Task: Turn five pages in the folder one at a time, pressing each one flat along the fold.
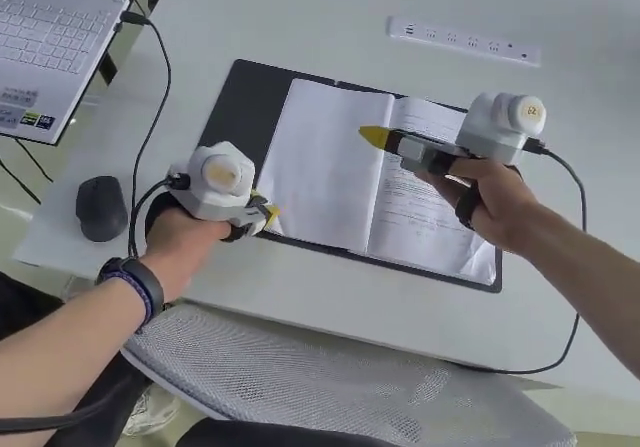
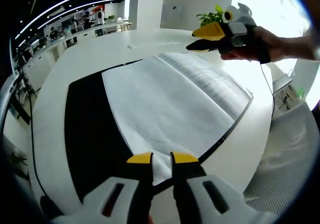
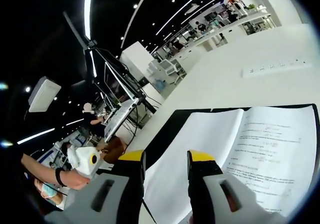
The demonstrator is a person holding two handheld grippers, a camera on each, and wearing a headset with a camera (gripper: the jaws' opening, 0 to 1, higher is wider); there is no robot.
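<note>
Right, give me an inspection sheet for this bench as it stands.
Surface: white table.
Job's things: black folder lying open; turned page resting on its left half; printed page exposed on the right.
Clutter: laptop, mouse, power strip.
Grippers: left gripper fingers pinch the turned page's near corner; right gripper open over the fold.
Cables: black cable runs to the left gripper; second cable leaves the right gripper.
Surroundings: mesh chair; open office with people, a plant.

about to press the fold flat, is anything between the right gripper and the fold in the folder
Nothing visible. The right gripper hangs over the fold of the open folder, jaws apart, bare paper beneath. The left gripper pinches the turned page at its lower left corner, well aside from the fold.
</note>
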